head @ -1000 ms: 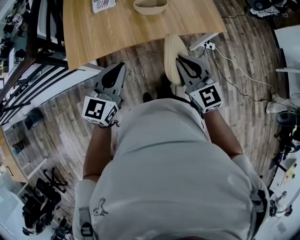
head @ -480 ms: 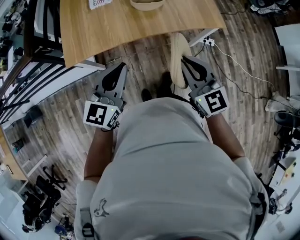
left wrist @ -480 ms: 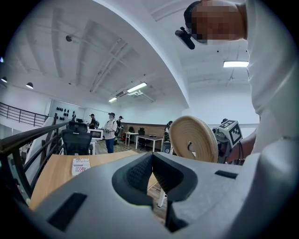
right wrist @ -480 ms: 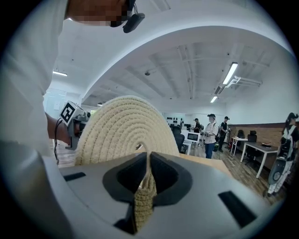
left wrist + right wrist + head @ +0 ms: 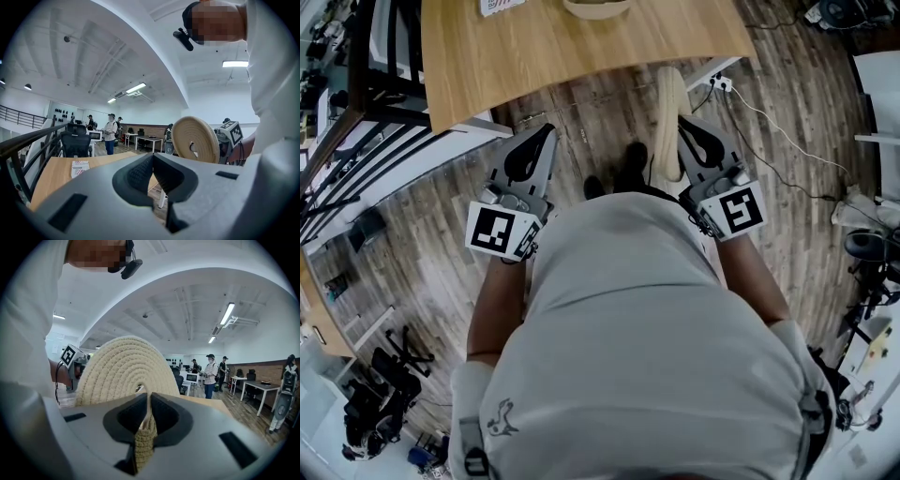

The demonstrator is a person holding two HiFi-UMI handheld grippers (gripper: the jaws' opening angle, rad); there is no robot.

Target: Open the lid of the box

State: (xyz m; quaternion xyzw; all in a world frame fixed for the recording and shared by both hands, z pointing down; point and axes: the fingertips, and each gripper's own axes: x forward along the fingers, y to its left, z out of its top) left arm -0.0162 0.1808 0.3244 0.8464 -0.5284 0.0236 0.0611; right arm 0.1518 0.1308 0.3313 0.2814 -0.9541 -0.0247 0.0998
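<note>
Floorboards [image 5: 609, 127] lie under you, with the wooden desk [image 5: 581, 56] ahead and the box [image 5: 598, 8] at its far side. Your right tool [image 5: 684, 124] is clenched on the lid [image 5: 670, 98], held on edge, off the desk; your left tool [image 5: 547, 131] is closed on nothing. Only the gripper views show the office's ceiling lights [image 5: 227, 313] and standing people [image 5: 209, 369].

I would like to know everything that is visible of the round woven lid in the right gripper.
The lid is a round, cream-coloured disc that looks coiled from thick cord in concentric rings. One face has a small pale loop or knob at its centre. The lid stands on edge, upright, in the air in front of the person and short of the wooden table. The right gripper is shut on its rim. Nothing else touches it.
</note>
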